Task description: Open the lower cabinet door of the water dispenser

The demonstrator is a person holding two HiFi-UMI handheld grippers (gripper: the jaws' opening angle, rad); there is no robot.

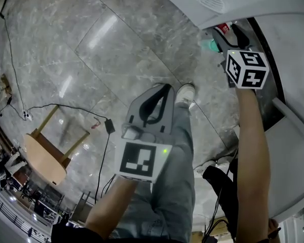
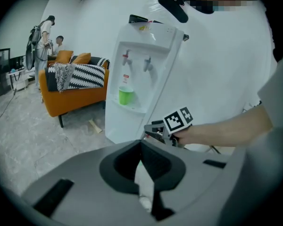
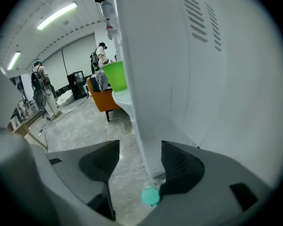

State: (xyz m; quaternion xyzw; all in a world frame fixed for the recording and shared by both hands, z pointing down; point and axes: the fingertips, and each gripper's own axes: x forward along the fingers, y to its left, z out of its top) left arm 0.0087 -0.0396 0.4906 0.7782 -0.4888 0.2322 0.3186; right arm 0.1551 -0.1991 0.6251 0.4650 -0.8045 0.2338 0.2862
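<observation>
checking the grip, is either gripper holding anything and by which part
Nothing is held. The right gripper is open, with a lower corner of the water dispenser between its jaws, unclamped. The left gripper is shut and empty.

Head view sits up top, aimed nearly straight down at the floor (image 1: pixel 116 49), with the water dispenser (image 1: pixel 253 1) at its upper right edge. Left gripper view faces the dispenser's front from a little way off. Right gripper view is jammed right up against its side. Both gripper views catch the orange sofa (image 2: pixel 70 95).
</observation>
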